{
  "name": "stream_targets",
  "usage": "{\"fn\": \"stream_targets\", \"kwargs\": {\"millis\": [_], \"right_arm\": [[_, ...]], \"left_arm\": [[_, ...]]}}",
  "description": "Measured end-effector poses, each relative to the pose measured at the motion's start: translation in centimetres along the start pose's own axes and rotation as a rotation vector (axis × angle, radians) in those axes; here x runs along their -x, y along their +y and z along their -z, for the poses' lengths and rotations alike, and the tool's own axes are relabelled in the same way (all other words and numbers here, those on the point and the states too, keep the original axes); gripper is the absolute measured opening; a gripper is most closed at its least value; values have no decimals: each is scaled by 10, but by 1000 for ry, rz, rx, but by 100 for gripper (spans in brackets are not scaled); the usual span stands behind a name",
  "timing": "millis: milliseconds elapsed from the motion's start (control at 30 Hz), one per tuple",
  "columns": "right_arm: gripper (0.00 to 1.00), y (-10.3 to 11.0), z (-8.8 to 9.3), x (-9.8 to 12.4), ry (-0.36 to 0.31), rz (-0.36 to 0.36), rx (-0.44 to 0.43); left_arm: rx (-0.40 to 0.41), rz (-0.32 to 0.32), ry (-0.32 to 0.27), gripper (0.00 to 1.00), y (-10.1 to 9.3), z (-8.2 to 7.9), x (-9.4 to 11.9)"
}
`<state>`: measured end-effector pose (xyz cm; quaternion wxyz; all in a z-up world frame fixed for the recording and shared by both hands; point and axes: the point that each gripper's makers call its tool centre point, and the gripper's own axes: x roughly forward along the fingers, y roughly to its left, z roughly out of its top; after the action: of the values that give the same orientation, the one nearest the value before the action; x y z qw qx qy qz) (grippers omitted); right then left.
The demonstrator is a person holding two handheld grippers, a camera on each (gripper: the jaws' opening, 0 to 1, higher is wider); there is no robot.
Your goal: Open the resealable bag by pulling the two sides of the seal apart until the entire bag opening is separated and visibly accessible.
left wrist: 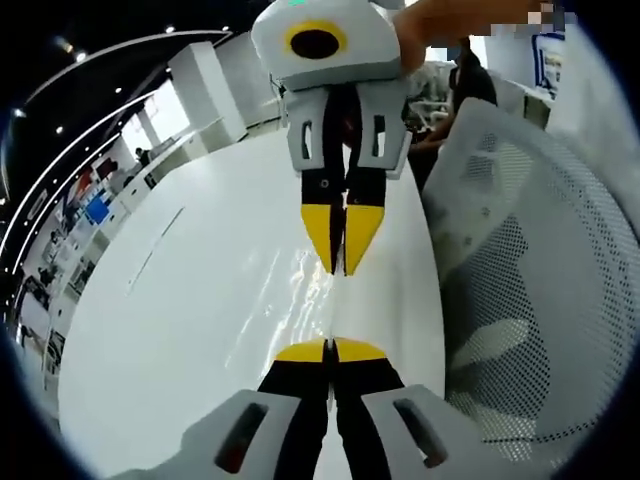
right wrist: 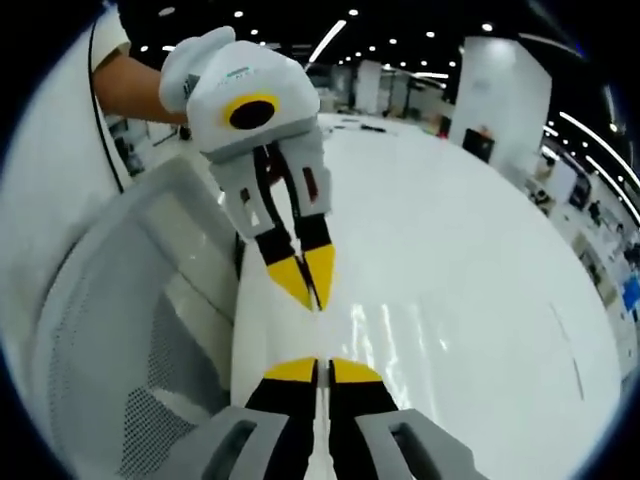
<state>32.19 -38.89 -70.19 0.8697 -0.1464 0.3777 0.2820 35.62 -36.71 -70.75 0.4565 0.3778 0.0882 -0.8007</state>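
A clear thin plastic resealable bag (left wrist: 300, 300) is being stretched above the glossy white table (left wrist: 180, 330), each seal side being pinched by the closed yellow-tipped left gripper (left wrist: 331, 350) and right gripper (right wrist: 322, 368), opposed for pulling apart.

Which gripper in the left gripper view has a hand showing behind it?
The right gripper, at the top, with a hand at its back; the left gripper rises from the bottom. Both are shut on the clear bag between them.

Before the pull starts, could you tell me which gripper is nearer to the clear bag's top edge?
Neither: the left gripper and the right gripper are both shut on the clear bag, from opposite ends, tips facing.
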Motion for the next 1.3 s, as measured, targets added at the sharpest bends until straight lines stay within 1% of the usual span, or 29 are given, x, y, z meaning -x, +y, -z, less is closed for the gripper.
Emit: {"fn": "stream_targets", "kwargs": {"millis": [67,100,167,233,333,467,667,800,900,967,1033,1067,1133,1300], "right_arm": [[0,-1,3,3,7,5,5],[0,-2,9,6,22,10,8],[0,-1,16,9,42,13,15],[0,-2,24,14,64,23,27],[0,-2,35,23,72,36,18],[0,-2,48,26,98,50,-12],[0,4,51,23,108,59,5],[0,9,52,23,109,43,9],[0,11,54,22,124,39,12],[1,14,55,21,131,27,-12],[2,15,50,21,110,24,-29],[4,15,46,21,90,26,-47],[7,13,42,21,75,30,-61],[8,11,34,26,40,34,-86]], "left_arm": [[-2,-3,0,0,0,-1,0],[-6,-3,3,0,1,-1,-1],[-22,-4,10,0,1,-1,-1],[-19,-3,15,0,1,0,-1],[-8,0,13,0,0,2,-1],[-17,2,24,0,-3,3,-4],[-11,12,33,0,-10,6,-6],[-17,6,45,0,-14,7,-7],[-45,2,59,0,-15,8,-10],[-59,2,69,0,-16,9,-11],[-73,0,67,0,-16,7,-11],[-79,1,72,0,-16,7,-11],[-91,-3,76,0,-15,7,-12],[-120,-7,85,0,-15,6,-12]]}}
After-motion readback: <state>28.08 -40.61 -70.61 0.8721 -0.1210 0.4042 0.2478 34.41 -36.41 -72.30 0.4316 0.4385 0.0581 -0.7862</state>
